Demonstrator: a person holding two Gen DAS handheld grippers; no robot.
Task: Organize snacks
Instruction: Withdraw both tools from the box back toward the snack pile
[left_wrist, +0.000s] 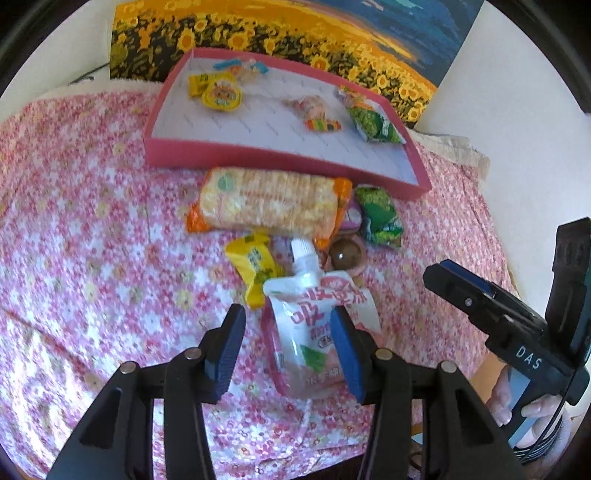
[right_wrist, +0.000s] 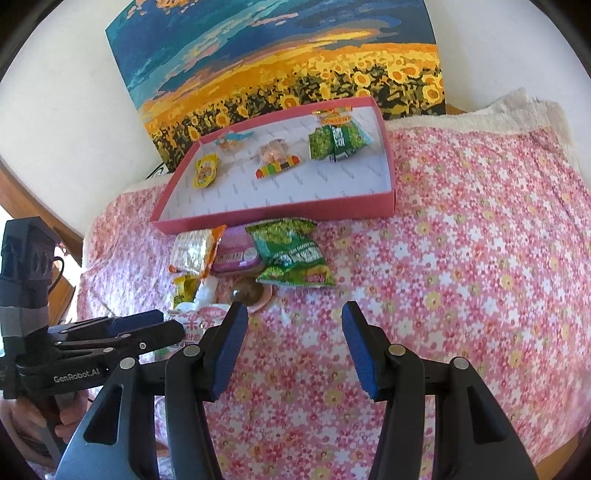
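Observation:
A pink tray (left_wrist: 236, 153) (right_wrist: 280, 214) at the back holds yellow packets (left_wrist: 218, 90), a candy bag (left_wrist: 314, 110) and a green pea bag (left_wrist: 373, 123). In front of it lie a cracker pack (left_wrist: 266, 201), a yellow packet (left_wrist: 255, 266), a second green bag (left_wrist: 380, 216) (right_wrist: 291, 254), a purple tin (right_wrist: 238, 254), a round chocolate cup (left_wrist: 345, 254) (right_wrist: 251, 291) and a white-pink drink pouch (left_wrist: 314, 325). My left gripper (left_wrist: 286, 347) is open, its fingers straddling the pouch from above. My right gripper (right_wrist: 293, 347) is open and empty over bare cloth, right of the pile.
A pink flowered cloth (right_wrist: 461, 258) covers the table. A sunflower painting (right_wrist: 288, 74) leans on the white wall behind the tray. The right gripper's body (left_wrist: 517, 317) shows at the left view's right edge.

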